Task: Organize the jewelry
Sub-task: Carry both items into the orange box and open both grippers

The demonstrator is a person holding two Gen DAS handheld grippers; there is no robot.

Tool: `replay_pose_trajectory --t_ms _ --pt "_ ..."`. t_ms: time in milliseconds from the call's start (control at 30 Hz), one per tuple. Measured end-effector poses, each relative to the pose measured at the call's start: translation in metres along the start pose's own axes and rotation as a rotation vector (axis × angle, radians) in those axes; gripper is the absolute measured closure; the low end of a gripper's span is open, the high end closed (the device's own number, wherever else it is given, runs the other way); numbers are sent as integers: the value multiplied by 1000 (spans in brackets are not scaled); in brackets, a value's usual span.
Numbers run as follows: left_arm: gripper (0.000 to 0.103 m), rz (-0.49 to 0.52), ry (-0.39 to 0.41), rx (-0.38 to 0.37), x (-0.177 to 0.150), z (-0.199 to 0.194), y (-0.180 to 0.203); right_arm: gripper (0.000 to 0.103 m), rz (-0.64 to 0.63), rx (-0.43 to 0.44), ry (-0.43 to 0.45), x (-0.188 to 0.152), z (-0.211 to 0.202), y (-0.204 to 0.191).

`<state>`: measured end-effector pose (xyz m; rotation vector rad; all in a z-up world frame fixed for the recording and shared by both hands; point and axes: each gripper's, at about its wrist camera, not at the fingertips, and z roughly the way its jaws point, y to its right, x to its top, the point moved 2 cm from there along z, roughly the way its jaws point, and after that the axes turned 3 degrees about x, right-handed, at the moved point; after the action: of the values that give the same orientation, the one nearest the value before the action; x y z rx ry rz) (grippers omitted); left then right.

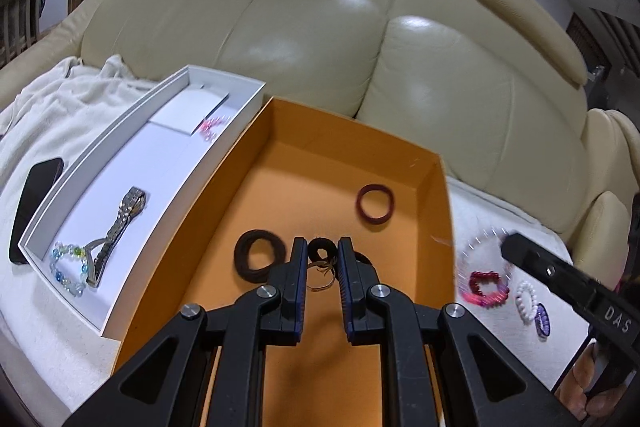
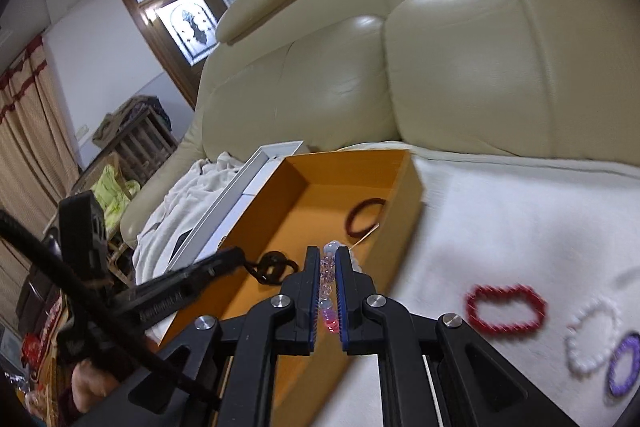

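Note:
My left gripper [image 1: 322, 247] hovers open over the orange box [image 1: 436, 187], above a small black hair tie [image 1: 320, 249] and a thin brown band [image 1: 320, 277]. A larger black hair tie [image 1: 258, 255] and a maroon band [image 1: 375, 204] lie in the box. My right gripper [image 2: 329, 255] is shut on a clear pink beaded bracelet [image 2: 326, 279], held over the box's right edge [image 2: 404, 211]. In the left wrist view the bracelet [image 1: 480, 247] hangs blurred from the right gripper [image 1: 508, 241]. A red bracelet [image 2: 506, 307], a white one [image 2: 592, 339] and a purple one [image 2: 624, 367] lie on the white blanket.
A white tray [image 1: 52, 211] left of the orange box holds a metal watch [image 1: 120, 223], a blue-green bead bracelet [image 1: 68, 269] and pink beads [image 1: 210, 127]. A black phone [image 1: 34, 199] lies left of it. The cream sofa back [image 1: 320, 39] rises behind.

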<state>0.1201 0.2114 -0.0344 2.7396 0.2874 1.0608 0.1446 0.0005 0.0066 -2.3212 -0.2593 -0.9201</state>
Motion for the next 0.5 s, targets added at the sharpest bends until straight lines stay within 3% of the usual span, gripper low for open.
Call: replay_pose_trajectory --t_ms 200,500 --pt "89 -9 -71 24 -2 19 0 94 4 -33 -77 8 43 -8" --pt "84 9 -103 59 -2 28 7 91 10 -79 -137 9 72 -1"
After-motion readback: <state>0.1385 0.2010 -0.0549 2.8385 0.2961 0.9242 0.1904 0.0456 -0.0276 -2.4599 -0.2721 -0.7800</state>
